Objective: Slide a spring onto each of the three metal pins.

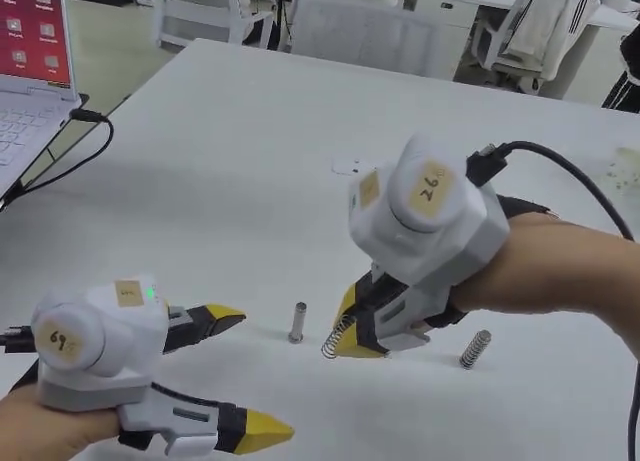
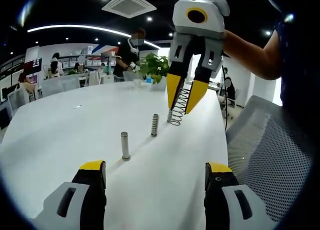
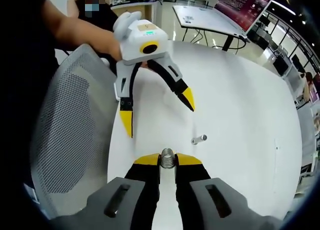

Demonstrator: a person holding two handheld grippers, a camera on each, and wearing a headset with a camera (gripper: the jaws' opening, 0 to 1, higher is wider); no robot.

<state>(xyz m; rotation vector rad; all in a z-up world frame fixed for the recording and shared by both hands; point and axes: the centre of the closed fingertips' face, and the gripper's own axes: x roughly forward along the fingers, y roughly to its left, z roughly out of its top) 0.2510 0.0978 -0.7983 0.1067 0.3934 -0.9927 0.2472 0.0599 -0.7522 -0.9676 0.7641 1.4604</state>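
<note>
Right hand-held gripper (image 1: 353,343) tight on a spring (image 1: 336,338); left hand-held gripper (image 1: 262,373) wide, empty, near pin (image 1: 297,322)

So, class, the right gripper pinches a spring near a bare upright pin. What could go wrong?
1. The spring sticks out tilted past the tips of the right gripper; pressed askew onto the bare pin, it could buckle or pop free.
2. The pin stands unheld on the table, with the left gripper open and apart from it; a nudge may topple it.
</note>
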